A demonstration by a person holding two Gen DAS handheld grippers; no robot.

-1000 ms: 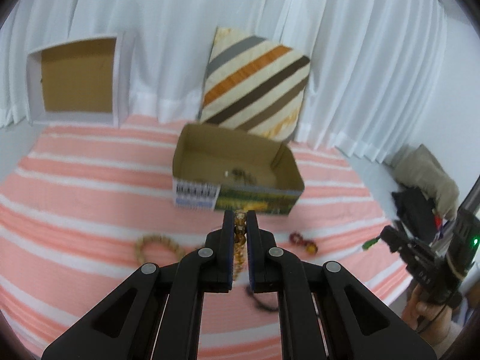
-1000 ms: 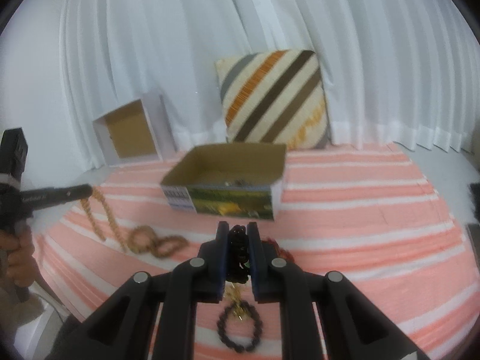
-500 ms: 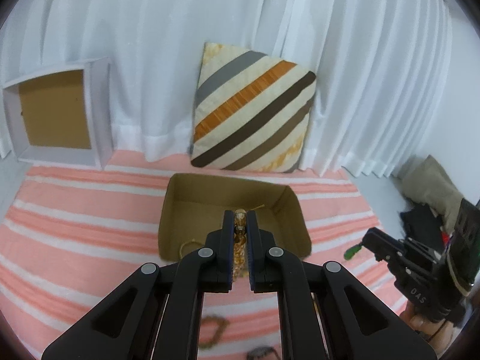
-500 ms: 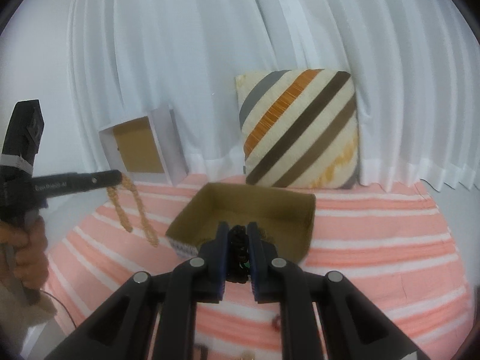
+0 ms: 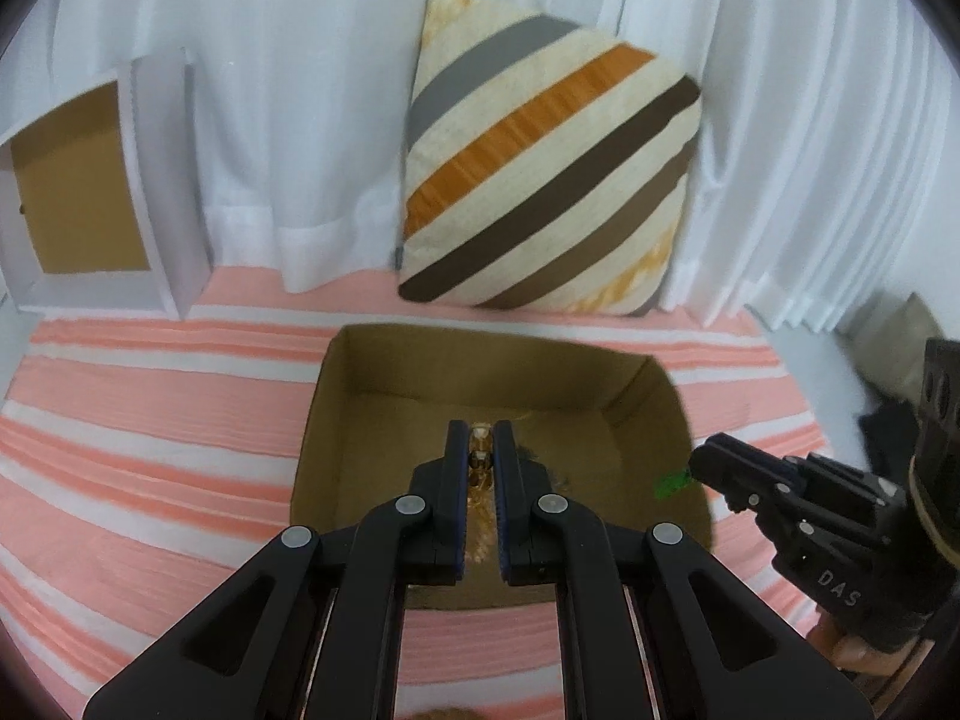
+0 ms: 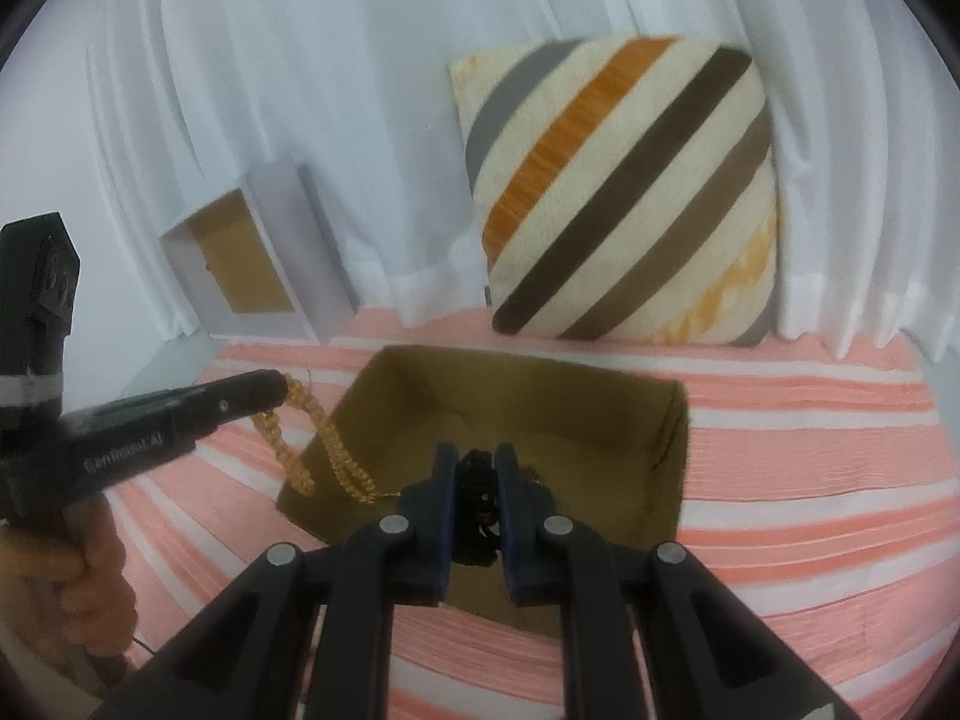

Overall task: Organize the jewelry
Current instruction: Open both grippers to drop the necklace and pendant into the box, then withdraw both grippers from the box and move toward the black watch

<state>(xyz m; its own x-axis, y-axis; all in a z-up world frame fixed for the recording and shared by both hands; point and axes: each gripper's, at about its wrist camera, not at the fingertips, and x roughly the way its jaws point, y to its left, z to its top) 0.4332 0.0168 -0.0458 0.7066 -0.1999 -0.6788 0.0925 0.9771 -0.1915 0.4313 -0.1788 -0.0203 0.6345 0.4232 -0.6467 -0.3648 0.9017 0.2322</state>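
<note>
**Left wrist and right wrist views: two bead strands held over the open box**

Left wrist view, item one: amber bead strand (image 5: 479,468), pinched between the pressed-together fingers of the left gripper (image 5: 479,450), hanging over the inside of the cardboard box (image 5: 636,396). In the right wrist view the same strand (image 6: 336,456) droops in two loops from the left gripper (image 6: 264,390), its lowest beads at the box's near left corner.

Item two: black bead strand (image 6: 477,498), clamped between the fingers of the right gripper (image 6: 478,480), above the near part of the box (image 6: 672,420). In the left wrist view the right gripper (image 5: 708,456) reaches in over the box's right wall, with a small green piece (image 5: 671,483) at its tip.

Container: open-topped brown box, sitting mid-bed on the pink-and-white striped cover (image 5: 150,420). Some small jewelry lies on its floor, too blurred to identify.

Surroundings: striped cushion (image 5: 540,162) leaning on the white curtain (image 5: 288,90) behind the box; white-framed box (image 5: 78,186) standing on its side at the far left corner of the bed.
</note>
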